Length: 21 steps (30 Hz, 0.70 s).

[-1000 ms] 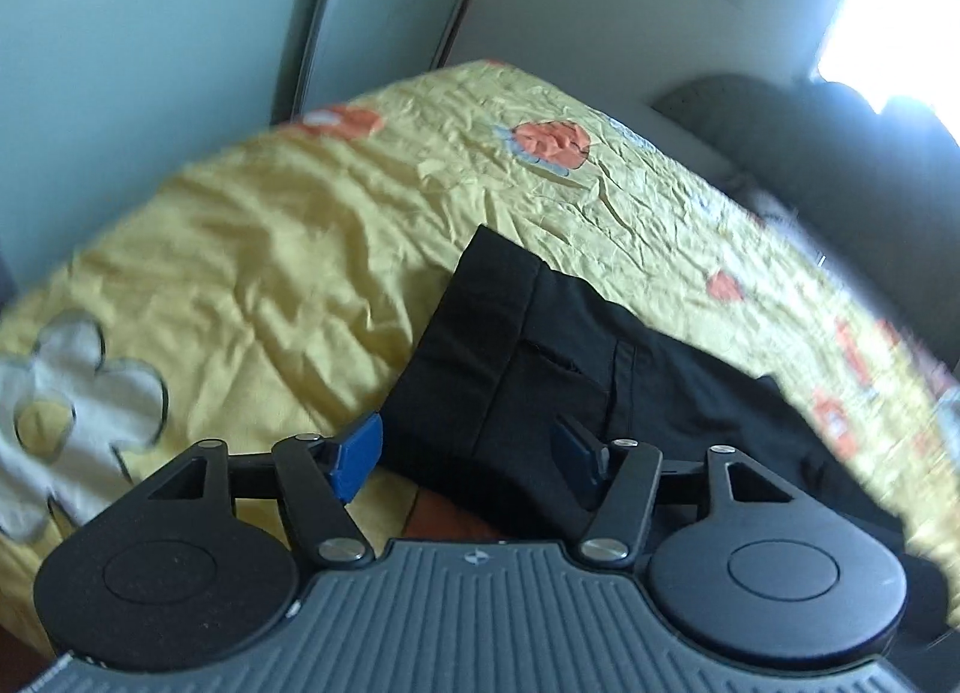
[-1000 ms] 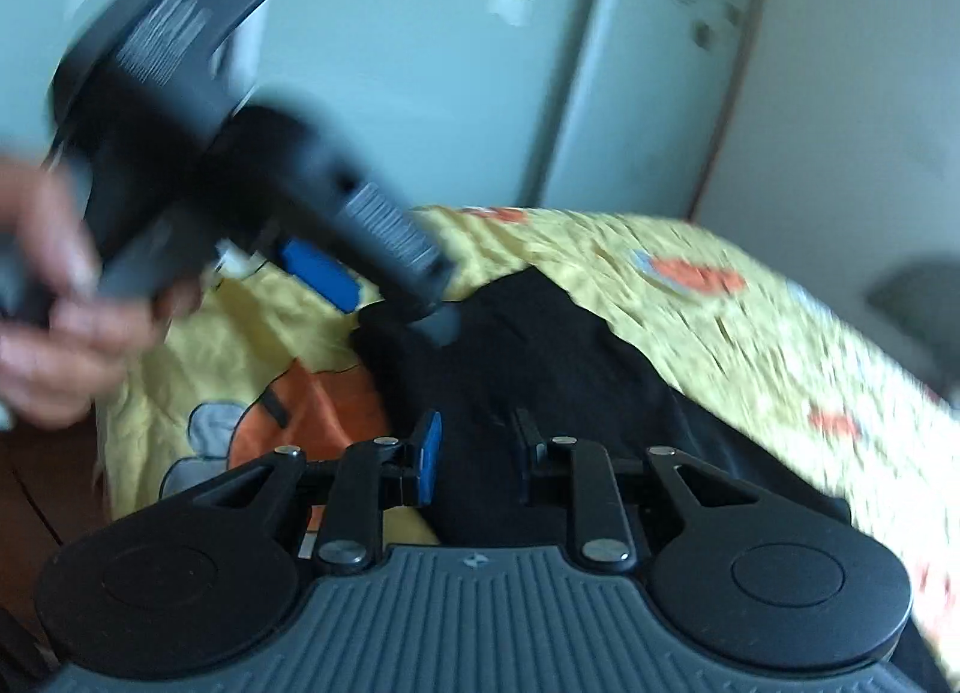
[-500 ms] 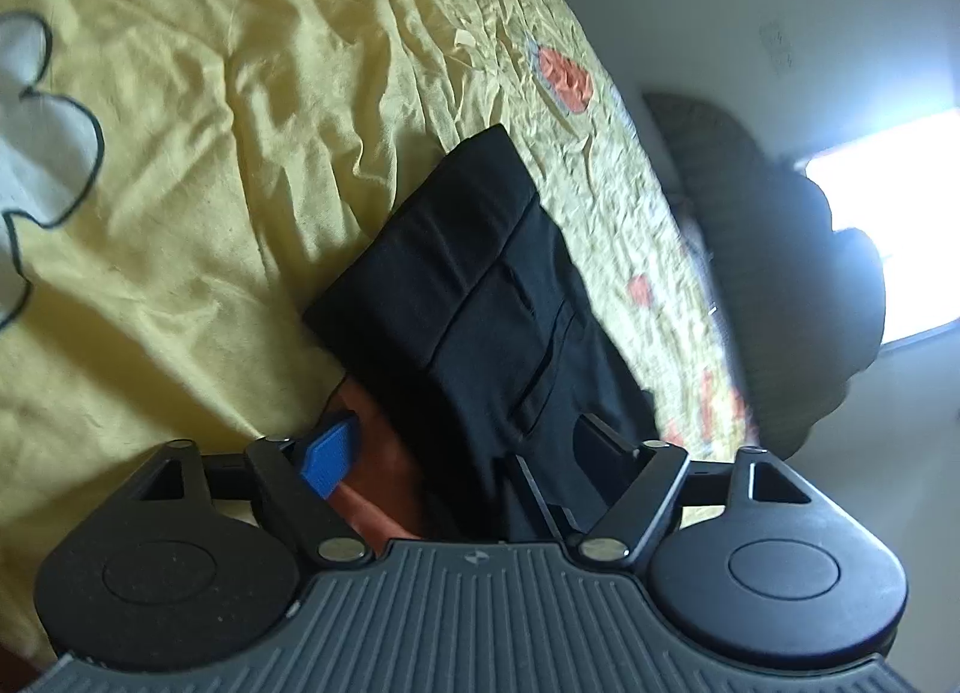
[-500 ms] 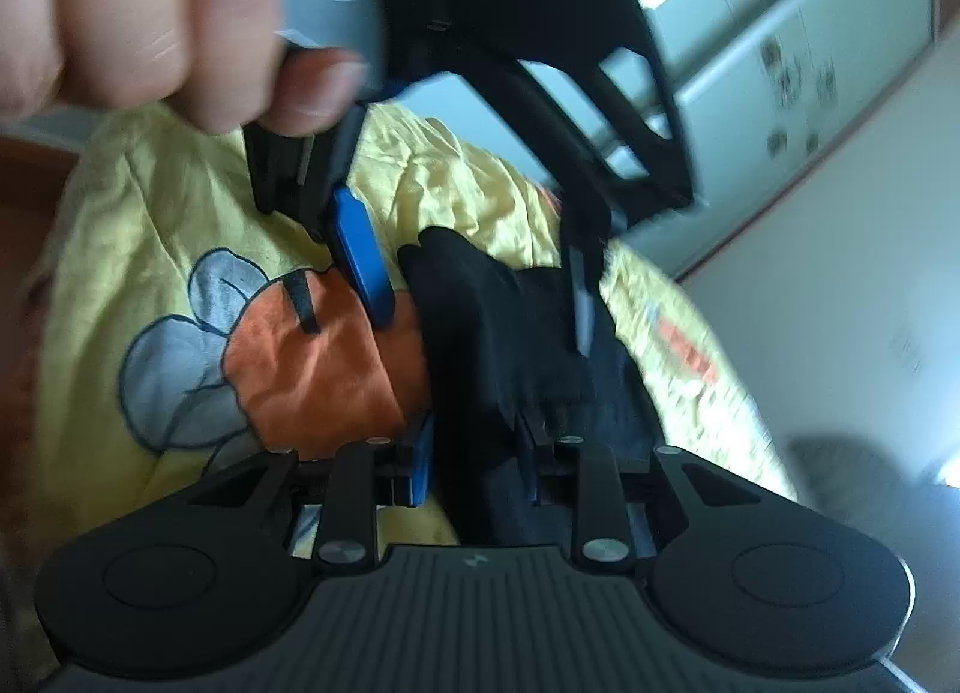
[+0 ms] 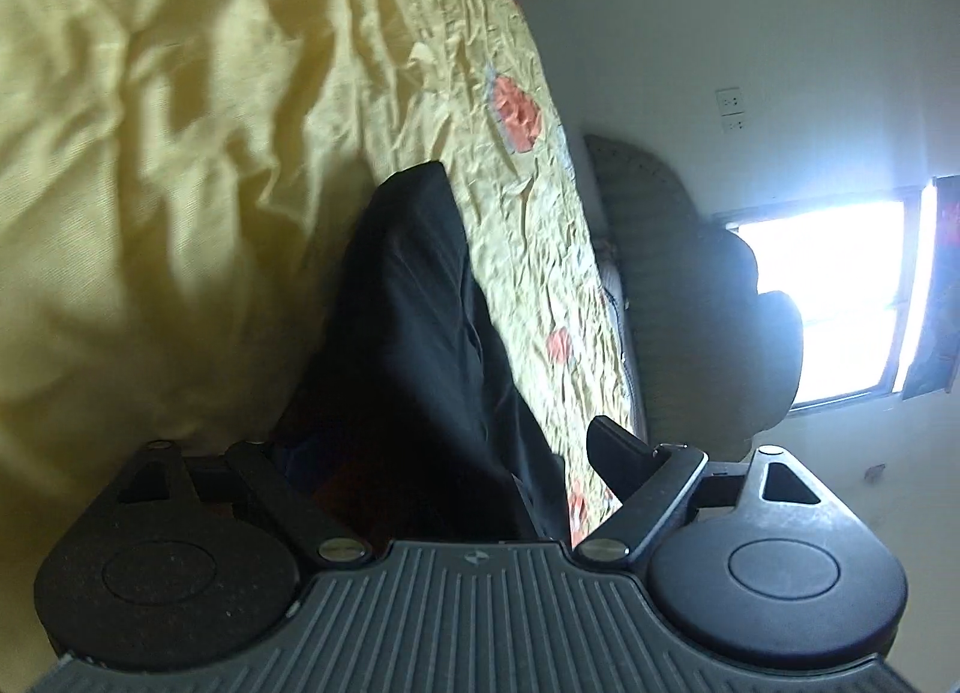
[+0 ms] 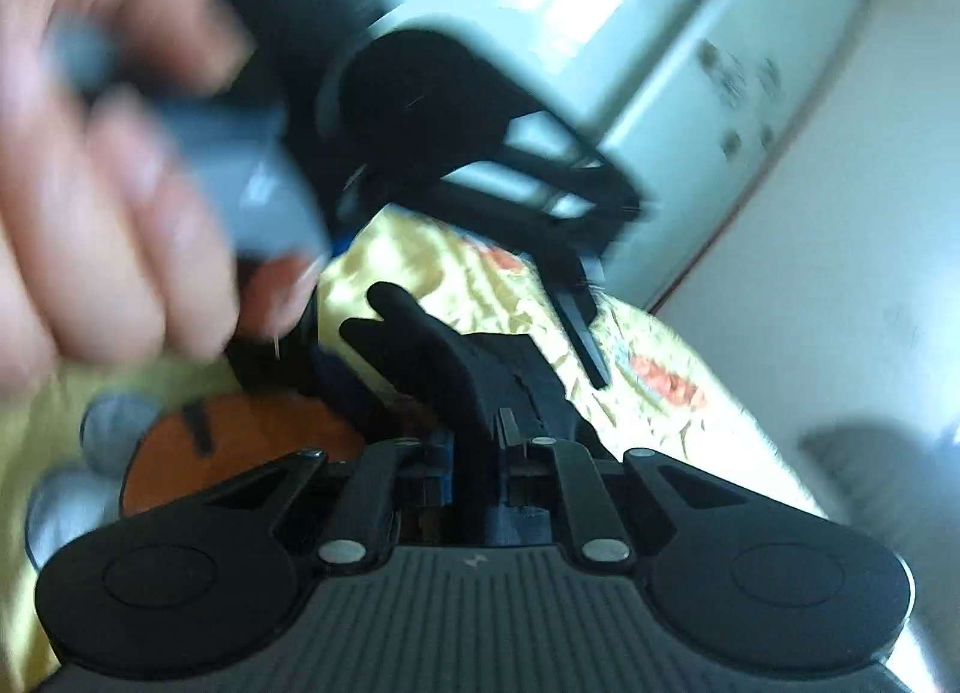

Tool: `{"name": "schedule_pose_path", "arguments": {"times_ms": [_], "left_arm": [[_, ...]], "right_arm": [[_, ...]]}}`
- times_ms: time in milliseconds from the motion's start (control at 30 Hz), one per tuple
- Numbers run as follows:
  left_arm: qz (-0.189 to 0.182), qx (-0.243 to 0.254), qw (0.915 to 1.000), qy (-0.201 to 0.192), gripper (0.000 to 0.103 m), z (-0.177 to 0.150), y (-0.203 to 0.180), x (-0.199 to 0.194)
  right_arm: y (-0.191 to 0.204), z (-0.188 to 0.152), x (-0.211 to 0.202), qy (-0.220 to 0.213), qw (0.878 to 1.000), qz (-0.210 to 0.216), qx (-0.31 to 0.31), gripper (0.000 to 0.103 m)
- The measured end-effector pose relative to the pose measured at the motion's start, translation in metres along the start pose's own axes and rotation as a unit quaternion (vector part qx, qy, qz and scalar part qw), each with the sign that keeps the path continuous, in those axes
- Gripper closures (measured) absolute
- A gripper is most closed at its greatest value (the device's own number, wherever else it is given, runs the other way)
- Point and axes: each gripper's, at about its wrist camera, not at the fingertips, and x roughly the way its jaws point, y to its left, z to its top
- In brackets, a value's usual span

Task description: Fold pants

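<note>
Yellow bedsheet (image 5: 150, 183) covers the bed, black pants (image 5: 414, 345) lying along it toward 12 o'clock. Soft, limp, light cloth: best held at waistband or hem. Left gripper (image 5: 432, 453) spreads wide around them; right gripper (image 6: 480, 441) pinches a fold.

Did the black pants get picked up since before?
Yes. In the right wrist view the right gripper has shut on the black pants, and their edge now stands bunched up off the yellow bedsheet, where earlier it lay flat.
</note>
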Motion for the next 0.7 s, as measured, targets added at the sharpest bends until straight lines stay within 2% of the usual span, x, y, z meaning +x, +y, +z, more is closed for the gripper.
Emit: {"name": "schedule_pose_path", "arguments": {"times_ms": [133, 233, 300, 333, 500, 533, 600, 700], "left_arm": [[0.005, 0.014, 0.9999, -0.007, 0.017, 0.009, -0.007, 0.014], [0.015, 0.024, 0.9994, -0.017, 0.031, 0.015, -0.010, 0.019], [0.029, 0.022, 0.9992, -0.016, 0.044, 0.019, -0.007, 0.022], [0.032, 0.020, 0.9992, -0.014, 0.046, 0.021, -0.005, 0.023], [0.059, 0.057, 0.9965, -0.017, 0.067, 0.020, -0.006, 0.023], [0.066, 0.066, 0.9955, -0.020, 0.068, 0.018, -0.007, 0.023], [0.073, 0.078, 0.9940, -0.026, 0.070, 0.015, -0.008, 0.021], [0.086, 0.102, 0.9904, -0.034, 0.072, 0.011, -0.013, 0.022]], "right_arm": [[-0.029, 0.001, -0.001, 0.002, 0.995, 0.030, 0.092, 0.091], [-0.039, -0.001, 0.000, 0.007, 0.989, 0.053, 0.137, 0.091], [-0.038, 0.000, -0.001, 0.023, 0.988, 0.075, 0.136, 0.090], [-0.038, 0.000, -0.005, 0.029, 0.987, 0.092, 0.131, 0.089], [-0.063, 0.003, -0.039, -0.021, 0.973, 0.173, 0.151, 0.089], [-0.071, 0.003, -0.039, -0.025, 0.971, 0.173, 0.166, 0.089], [-0.086, -0.001, -0.028, -0.014, 0.968, 0.146, 0.205, 0.089], [-0.092, -0.008, 0.000, 0.046, 0.962, 0.098, 0.249, 0.089]]}}
